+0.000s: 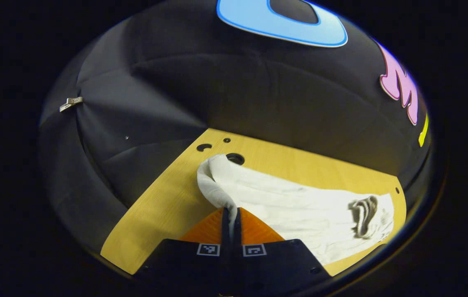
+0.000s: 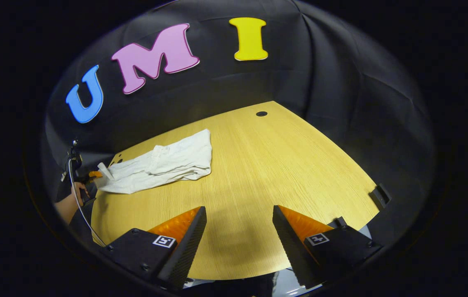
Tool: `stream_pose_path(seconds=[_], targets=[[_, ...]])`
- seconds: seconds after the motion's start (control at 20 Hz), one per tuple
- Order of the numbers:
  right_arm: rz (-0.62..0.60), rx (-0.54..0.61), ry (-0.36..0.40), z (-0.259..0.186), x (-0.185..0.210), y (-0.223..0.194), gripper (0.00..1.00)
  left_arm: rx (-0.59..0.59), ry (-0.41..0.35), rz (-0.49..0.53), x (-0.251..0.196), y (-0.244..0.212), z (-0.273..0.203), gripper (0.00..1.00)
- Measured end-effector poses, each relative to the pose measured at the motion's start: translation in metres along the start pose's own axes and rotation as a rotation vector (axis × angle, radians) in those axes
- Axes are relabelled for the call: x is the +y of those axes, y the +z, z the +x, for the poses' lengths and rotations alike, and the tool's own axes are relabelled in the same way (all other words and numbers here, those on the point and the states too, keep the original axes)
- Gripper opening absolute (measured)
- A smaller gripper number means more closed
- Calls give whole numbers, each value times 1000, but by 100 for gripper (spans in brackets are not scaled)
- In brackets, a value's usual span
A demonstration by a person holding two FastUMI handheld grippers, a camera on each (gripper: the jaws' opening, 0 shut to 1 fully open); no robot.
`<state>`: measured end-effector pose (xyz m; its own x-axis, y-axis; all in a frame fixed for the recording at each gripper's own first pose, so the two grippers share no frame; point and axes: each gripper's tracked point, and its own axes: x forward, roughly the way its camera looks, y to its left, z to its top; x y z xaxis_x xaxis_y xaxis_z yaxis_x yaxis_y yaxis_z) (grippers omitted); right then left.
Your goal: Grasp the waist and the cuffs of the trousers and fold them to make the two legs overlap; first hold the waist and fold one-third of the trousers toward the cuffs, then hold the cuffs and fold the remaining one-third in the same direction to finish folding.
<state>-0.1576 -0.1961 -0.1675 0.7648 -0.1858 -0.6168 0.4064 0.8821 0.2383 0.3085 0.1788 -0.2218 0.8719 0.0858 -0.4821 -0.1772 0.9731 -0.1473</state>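
White trousers lie stretched along the wooden table, with the waist and its drawstring toward the right of the left gripper view. My left gripper is shut on the cuff end, which it lifts off the table in a bunched fold. In the right gripper view the same trousers lie at the table's far left, where a hand holds the left gripper at the cuffs. My right gripper hangs open over bare table, well away from the cloth.
Round holes pierce the table near its far corner, beside the lifted cuffs. Another hole sits at the far edge in the right gripper view. A dark bracket is on the table's right edge. The black cloth wall surrounds the table.
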Motion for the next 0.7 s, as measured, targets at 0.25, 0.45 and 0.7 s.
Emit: stream_pose_path(seconds=[0.25, 0.45, 0.7], targets=[[-69, -38, 37, 12, -21, 28, 98, -56, -74, 30, -85, 37, -30, 6], [-117, -56, 105, 23, -20, 43, 98, -81, -155, 55, -174, 53, -56, 6], [-119, -64, 161, 30, -23, 47, 98, -92, -259, 114, -282, 52, -84, 6]])
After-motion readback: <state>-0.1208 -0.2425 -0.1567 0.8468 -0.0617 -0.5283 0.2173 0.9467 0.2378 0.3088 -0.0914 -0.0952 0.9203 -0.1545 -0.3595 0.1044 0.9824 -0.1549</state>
